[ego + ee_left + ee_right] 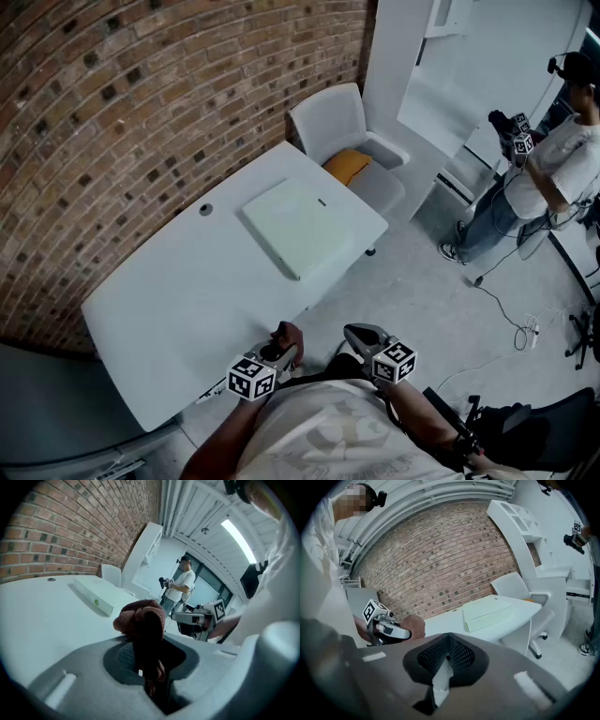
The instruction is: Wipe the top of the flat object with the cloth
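Note:
The flat object [300,225] is a pale, thin rectangular slab lying on the far right part of the white table [187,291]. It also shows in the left gripper view as the flat object [93,596] and in the right gripper view as the flat object [490,611]. My left gripper [279,345] hovers at the table's near edge, shut on a bunched brown cloth [287,334]. The cloth [143,620] bulges out past the left gripper [146,663]. My right gripper [357,333] is just off the table's edge beside it. The right gripper [443,660] is shut and holds nothing.
A white chair [342,127] with an orange cushion [347,166] stands past the table's far end. A person [553,169] with grippers stands at the right. Cables [511,323] trail on the floor. A brick wall [141,103] runs along the table's far side. A small round cap [205,209] sits on the table.

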